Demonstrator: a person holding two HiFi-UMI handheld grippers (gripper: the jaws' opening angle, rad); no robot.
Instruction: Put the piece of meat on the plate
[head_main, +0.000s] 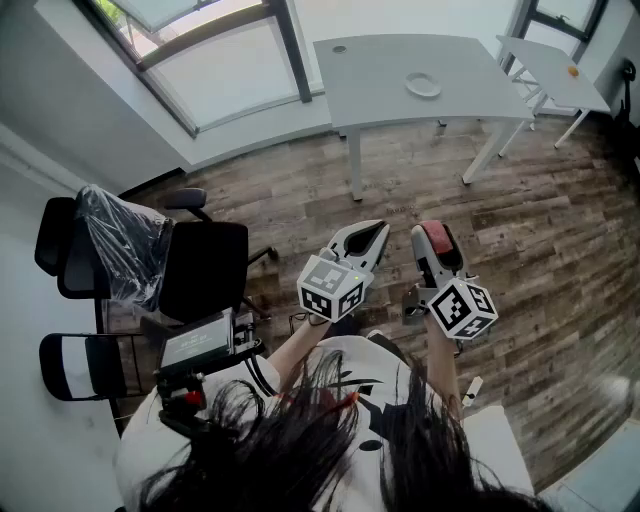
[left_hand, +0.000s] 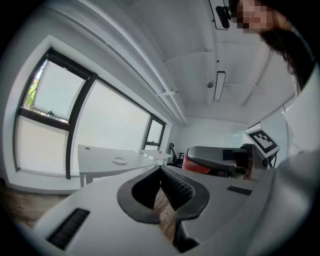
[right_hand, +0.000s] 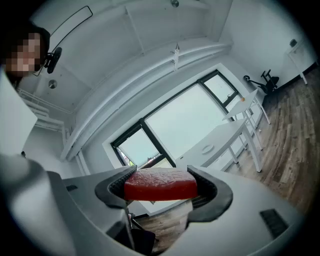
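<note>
- My right fingers (right_hand: 209, 192) are clamped on the meat (right_hand: 160, 185), its long axis spanning finger to finger.
- The plate (head_main: 423, 85) sits on the tabletop (head_main: 370, 70), well ahead of them.
- My left fingers (left_hand: 182, 192) are together, empty.

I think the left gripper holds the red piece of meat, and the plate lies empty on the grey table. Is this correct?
Not quite: the right gripper holds the piece of meat, as the right gripper view shows; the left gripper is shut on nothing. The plate does lie empty on the grey table.
</note>
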